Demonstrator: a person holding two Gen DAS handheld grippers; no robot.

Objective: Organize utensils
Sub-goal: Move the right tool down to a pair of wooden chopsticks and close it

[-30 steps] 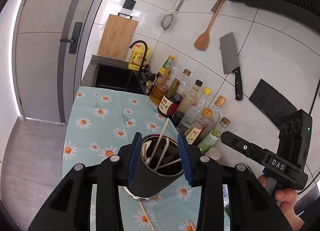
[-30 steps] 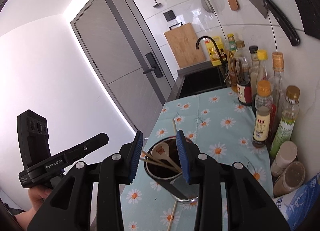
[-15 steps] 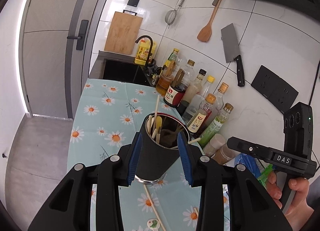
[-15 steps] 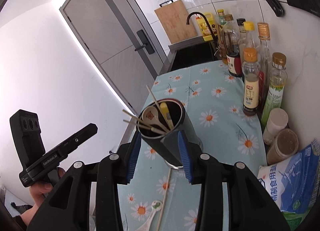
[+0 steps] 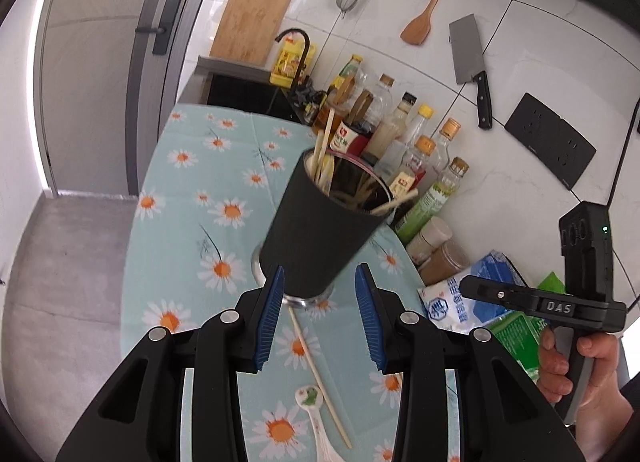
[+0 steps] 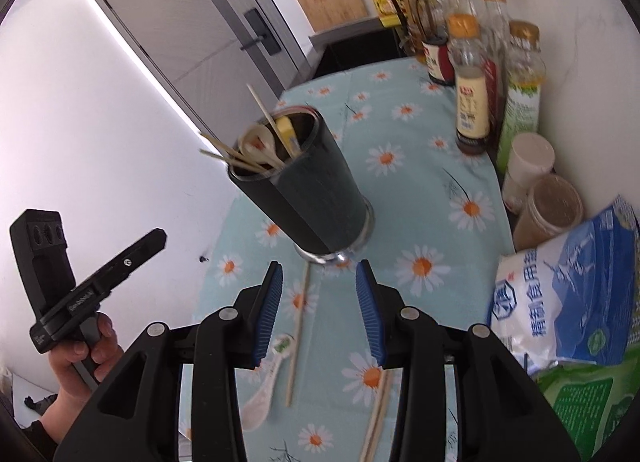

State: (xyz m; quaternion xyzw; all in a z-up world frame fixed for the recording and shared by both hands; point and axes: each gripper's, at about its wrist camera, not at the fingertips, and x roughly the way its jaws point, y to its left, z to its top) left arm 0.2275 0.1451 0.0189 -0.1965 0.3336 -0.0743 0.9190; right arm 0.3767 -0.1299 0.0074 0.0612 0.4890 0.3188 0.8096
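Both grippers, left (image 5: 320,318) and right (image 6: 319,308), stand open, seemingly clear of the black utensil cup (image 5: 320,230) ahead.

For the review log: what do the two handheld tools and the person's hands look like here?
Both tools are matte black plastic with silver pivot screws and ribbed blue pads on the fingers. Seen from the side, the right tool carries a "DAS" label and a green light; the left tool bears small grey lettering. Both hands are bare, ungloved, with a dark sleeve visible.
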